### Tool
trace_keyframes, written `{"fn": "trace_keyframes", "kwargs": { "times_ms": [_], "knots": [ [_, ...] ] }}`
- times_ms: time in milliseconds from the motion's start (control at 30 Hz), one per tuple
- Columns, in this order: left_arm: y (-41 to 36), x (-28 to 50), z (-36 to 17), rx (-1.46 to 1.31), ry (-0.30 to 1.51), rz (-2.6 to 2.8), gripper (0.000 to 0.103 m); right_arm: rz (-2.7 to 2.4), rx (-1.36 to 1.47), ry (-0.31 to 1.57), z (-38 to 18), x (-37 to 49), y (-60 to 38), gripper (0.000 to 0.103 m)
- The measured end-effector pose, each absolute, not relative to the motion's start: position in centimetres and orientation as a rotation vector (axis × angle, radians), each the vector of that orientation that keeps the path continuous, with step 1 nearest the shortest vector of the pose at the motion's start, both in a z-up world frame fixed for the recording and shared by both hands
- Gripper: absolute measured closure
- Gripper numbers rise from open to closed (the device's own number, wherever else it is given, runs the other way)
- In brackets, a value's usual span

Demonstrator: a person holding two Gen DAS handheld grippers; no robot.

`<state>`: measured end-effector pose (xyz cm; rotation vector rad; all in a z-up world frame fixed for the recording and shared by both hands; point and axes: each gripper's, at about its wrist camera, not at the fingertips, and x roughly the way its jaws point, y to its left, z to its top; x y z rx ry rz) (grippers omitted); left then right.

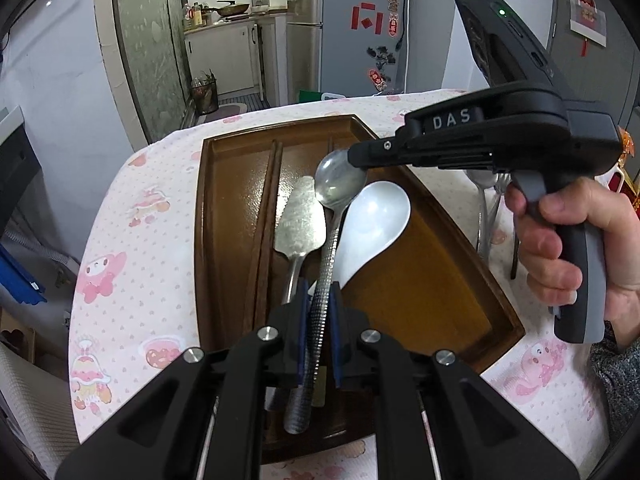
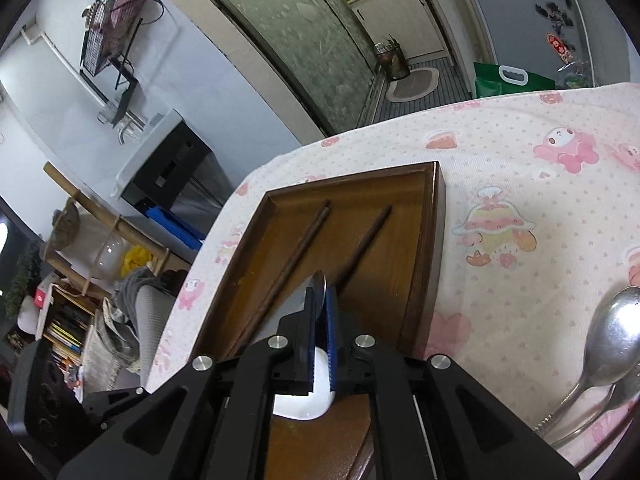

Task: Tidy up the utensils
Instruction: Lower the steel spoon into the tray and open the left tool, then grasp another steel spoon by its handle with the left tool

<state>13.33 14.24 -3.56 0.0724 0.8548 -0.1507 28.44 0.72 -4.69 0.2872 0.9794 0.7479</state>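
A brown wooden tray (image 1: 448, 264) lies on the pink-patterned tablecloth. In it lie dark chopsticks (image 1: 266, 216), a flat metal server (image 1: 301, 220) and a white ceramic spoon (image 1: 374, 220). My left gripper (image 1: 320, 304) is shut on the textured handle of a metal spoon (image 1: 340, 180) held over the tray. My right gripper (image 1: 354, 158) pinches that spoon's bowl at its far edge. In the right wrist view the right gripper (image 2: 320, 292) is shut on the spoon's thin edge (image 2: 320, 280), above the white spoon (image 2: 304, 400), the chopsticks (image 2: 304, 240) and the tray (image 2: 436, 208).
More metal spoons (image 2: 612, 344) lie on the cloth right of the tray; they also show in the left wrist view (image 1: 486, 200). The table edge drops to the floor on the far side. A fridge (image 1: 352, 28) and the kitchen doorway stand behind.
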Motion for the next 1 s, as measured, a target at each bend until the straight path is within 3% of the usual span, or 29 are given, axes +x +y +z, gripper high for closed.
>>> {"fn": "trace_keyframes", "kwargs": {
  "times_ms": [100, 167, 200, 267, 333, 400, 467, 733, 1000],
  "knots": [
    [14.3, 13.4, -3.6, 0.079, 0.852, -0.139, 0.091, 0.747, 0.278, 0.981, -4.4, 28.2, 0.7, 0.090],
    [14.4, 13.3, -3.5, 0.078, 0.847, -0.126, 0.087, 0.735, 0.265, 0.975, -4.1, 27.7, 0.4, 0.058],
    [14.4, 13.1, -3.3, 0.077, 0.838, -0.124, 0.085, 0.729, 0.253, 0.965, -3.9, 27.5, 0.2, 0.053],
    [14.3, 12.7, -2.9, 0.081, 0.820, -0.118, 0.058, 0.726, 0.228, 0.947, -3.3, 26.8, -0.3, 0.047],
    [13.9, 12.1, -2.2, 0.086, 0.799, -0.129, 0.047, 0.723, 0.233, 0.943, -2.9, 26.3, -1.3, 0.041],
    [13.1, 11.3, -1.7, 0.104, 0.783, -0.140, 0.043, 0.723, 0.240, 0.932, -2.3, 25.8, -2.5, 0.039],
    [12.2, 10.7, -1.2, 0.106, 0.773, -0.171, 0.033, 0.719, 0.240, 0.918, -1.7, 25.1, -4.1, 0.038],
    [6.0, 9.3, -1.0, 0.079, 0.768, -0.328, 0.031, 0.594, 0.234, 0.858, 0.9, 22.8, -14.7, 0.038],
    [0.0, 9.3, -2.7, 0.095, 0.786, -0.433, 0.031, 0.485, 0.252, 0.887, -1.0, 22.4, -22.0, 0.042]
  ]
}}
